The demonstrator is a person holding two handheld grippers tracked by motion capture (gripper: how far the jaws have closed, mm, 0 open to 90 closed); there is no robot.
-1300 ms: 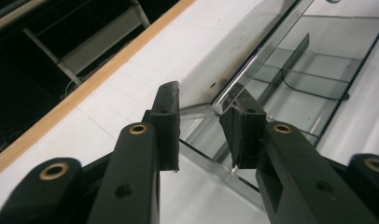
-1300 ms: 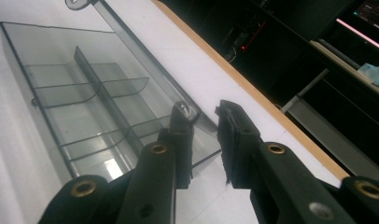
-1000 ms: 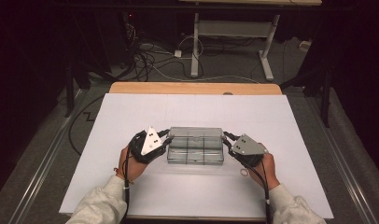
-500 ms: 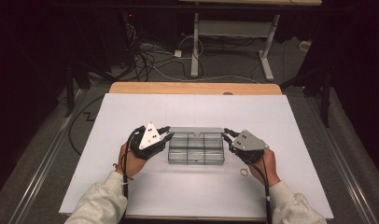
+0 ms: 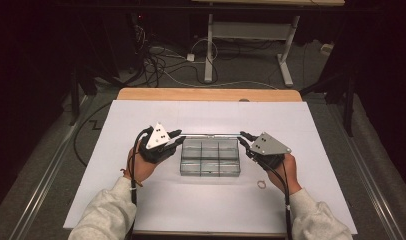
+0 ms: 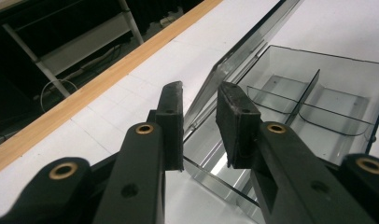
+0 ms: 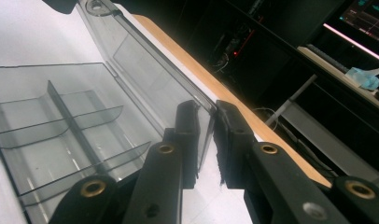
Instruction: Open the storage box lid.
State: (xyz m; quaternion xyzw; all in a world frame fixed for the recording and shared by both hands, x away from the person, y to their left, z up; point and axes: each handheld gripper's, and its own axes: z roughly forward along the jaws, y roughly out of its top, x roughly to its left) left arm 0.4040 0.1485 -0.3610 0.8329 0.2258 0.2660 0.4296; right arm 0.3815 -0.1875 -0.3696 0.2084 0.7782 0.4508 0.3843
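Observation:
A clear plastic compartment box (image 5: 209, 160) sits on the middle of the white table top, its dividers showing. Its hinged lid (image 5: 211, 134) stands raised along the far side and looks like a thin line from above. My left gripper (image 5: 178, 136) grips the lid's left end and my right gripper (image 5: 243, 137) its right end. In the left gripper view the lid (image 6: 253, 42) runs away from my gripper (image 6: 199, 93), with the open box (image 6: 313, 102) to its right. In the right gripper view my gripper (image 7: 205, 112) pinches the lid's (image 7: 145, 65) corner above the box (image 7: 47, 140).
A small ring (image 5: 261, 184) lies on the white sheet (image 5: 206, 115) near the right hand. The table's wooden far edge (image 5: 206, 94) lies beyond the box. Behind it are a desk's legs (image 5: 209, 50) and floor cables (image 5: 161, 65).
The lid has swung up from lying flat on the box to standing raised at the far side. Both grippers went with it, and the left hand rose slightly.

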